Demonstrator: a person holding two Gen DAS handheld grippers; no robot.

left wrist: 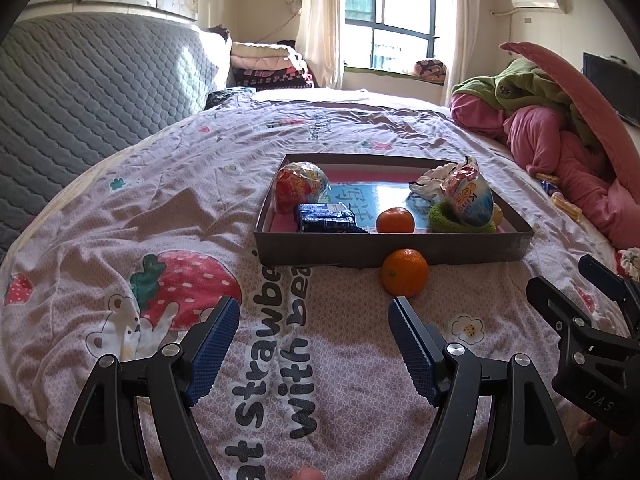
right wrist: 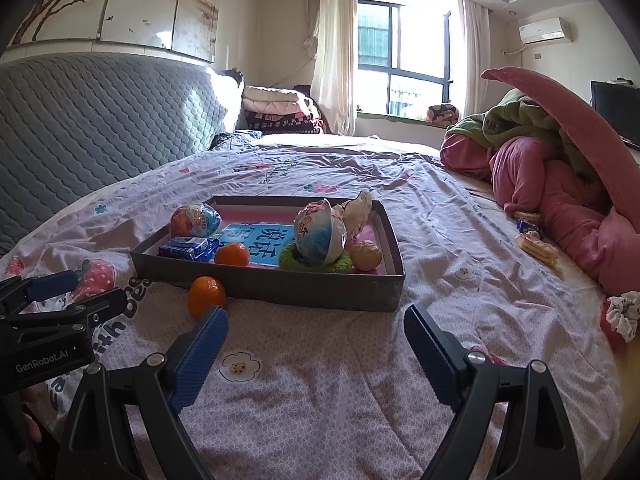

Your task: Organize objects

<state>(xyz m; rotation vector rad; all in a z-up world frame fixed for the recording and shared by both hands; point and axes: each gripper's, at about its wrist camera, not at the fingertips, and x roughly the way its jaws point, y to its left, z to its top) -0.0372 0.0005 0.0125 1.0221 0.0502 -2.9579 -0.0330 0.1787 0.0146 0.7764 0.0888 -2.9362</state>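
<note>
Hovering low over the bed [left wrist: 120,208], both tools spread wide and gripping nothing. Left tool [left wrist: 314,330] aimed at the quilt print — "Strawbe…" and "with bea…" readable between its pads. Just ahead and a little right, loose orange [left wrist: 405,272] on the quilt, touching the near wall of the tray [left wrist: 320,250]; probably the next thing to lift in, being the closest stray. Inside the tray, left to right: red foil egg [left wrist: 301,190], blue snack pack [left wrist: 326,218], second orange [left wrist: 395,220], green ring [left wrist: 440,216] cradling a blue egg [left wrist: 468,196] marked "Kinder" — likely set there to stop it rolling. Blue card with Chinese characters under them all. Right tool [right wrist: 316,332] beside the left, facing the tray's near right corner; "GenRobot.AI" legible on the left tool's body. Farther right, wrapped biscuits [right wrist: 538,248] and a floral scrunchie [right wrist: 622,314] against the pink bedding [right wrist: 580,208], well apart from the tray, not yet gathered.
</note>
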